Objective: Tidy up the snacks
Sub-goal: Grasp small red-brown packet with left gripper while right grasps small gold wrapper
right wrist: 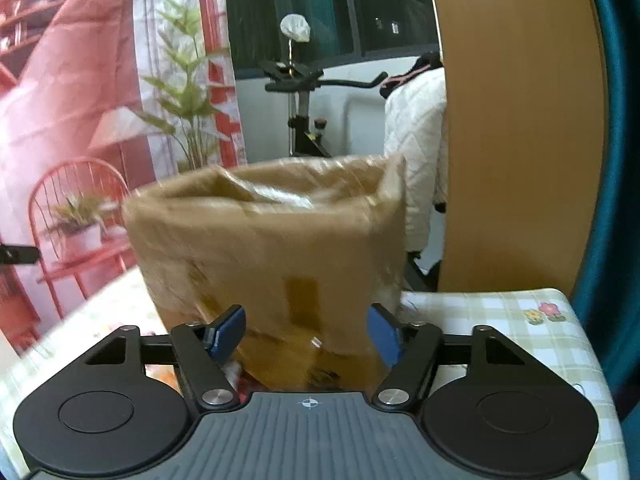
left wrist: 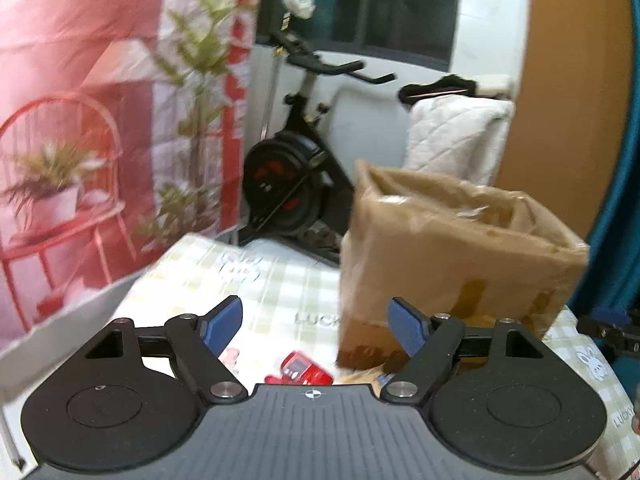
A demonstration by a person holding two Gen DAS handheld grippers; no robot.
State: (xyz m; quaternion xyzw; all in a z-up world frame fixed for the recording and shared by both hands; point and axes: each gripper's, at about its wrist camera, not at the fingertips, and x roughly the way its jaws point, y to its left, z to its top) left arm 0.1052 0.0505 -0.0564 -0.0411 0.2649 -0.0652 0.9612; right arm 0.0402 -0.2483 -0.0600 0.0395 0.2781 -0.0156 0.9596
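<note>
My left gripper (left wrist: 316,326) is spread wide and holds nothing; my right gripper (right wrist: 306,332) is spread too, empty, facing the cardboard box (right wrist: 268,248). The box stands open-topped on the checked tablecloth (right wrist: 500,320). Just left of the box's base, seen from the left wrist, lies a red snack packet (left wrist: 300,368), flat on the cloth. I judge the packet light, crinkly and slippery, its contents easy to crush, so I would pinch it across a sealed edge, not the middle. The box looks light and taped, its walls likely to flex. Only the left view shows the packet clearly; the right view shows the box front-on, blurred, with something reddish at its foot that I cannot identify
</note>
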